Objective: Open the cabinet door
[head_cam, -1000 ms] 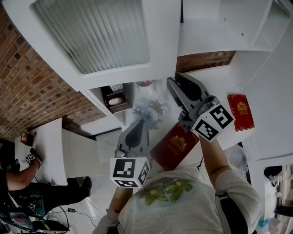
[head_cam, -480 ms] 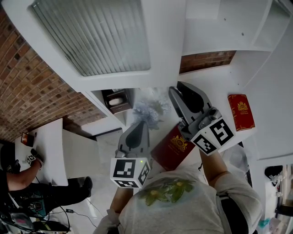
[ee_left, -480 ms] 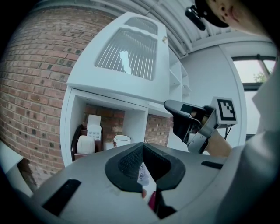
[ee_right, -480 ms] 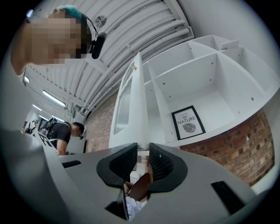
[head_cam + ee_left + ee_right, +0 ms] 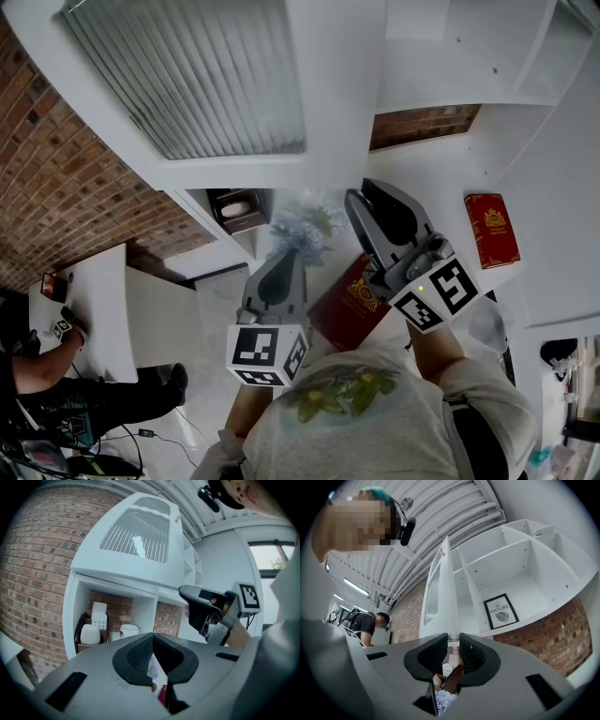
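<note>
**Cabinet door** (image 5: 319,103): white frame around a ribbed glass panel, standing swung well out from the open shelves (image 5: 506,569); the right gripper view shows it edge-on. We judge it rigid and light on its hinges. Its smooth paint is likely slippery and the glass is the fragile part, so we would take hold on the frame's free edge, away from the hinge side.

**Right gripper** (image 5: 451,640): jaws a narrow gap apart, with the door's lower edge just beyond their tips; we see nothing clamped.

**Left gripper** (image 5: 152,635): jaws together, empty, held lower.

**Surroundings**: framed print (image 5: 501,611) on a shelf, mug (image 5: 129,630) in the lower compartment, red book (image 5: 492,230) on the counter.
</note>
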Tool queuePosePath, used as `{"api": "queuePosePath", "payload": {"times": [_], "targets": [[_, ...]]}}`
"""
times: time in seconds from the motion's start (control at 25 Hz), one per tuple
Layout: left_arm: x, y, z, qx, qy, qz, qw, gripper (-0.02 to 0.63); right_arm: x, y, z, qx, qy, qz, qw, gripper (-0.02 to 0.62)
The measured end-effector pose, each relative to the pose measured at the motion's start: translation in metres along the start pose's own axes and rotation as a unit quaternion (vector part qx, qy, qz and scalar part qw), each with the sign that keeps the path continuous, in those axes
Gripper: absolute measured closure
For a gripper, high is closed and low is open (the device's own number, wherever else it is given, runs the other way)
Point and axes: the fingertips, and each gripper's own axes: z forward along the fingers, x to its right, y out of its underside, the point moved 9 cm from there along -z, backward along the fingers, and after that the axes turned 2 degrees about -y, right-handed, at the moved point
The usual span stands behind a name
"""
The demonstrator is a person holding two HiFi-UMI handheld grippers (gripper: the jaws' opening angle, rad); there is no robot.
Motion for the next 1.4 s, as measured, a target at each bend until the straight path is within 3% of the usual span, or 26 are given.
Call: {"api": "queuePosePath", "payload": {"times": [1.4], "targets": [[0.008, 0.000, -0.024, 0.010, 0.006, 0.005, 0.9999, 0.598, -0.024, -0.003, -0.018, -0.003, 0.003, 0.009, 1.000, 0.518]]}}
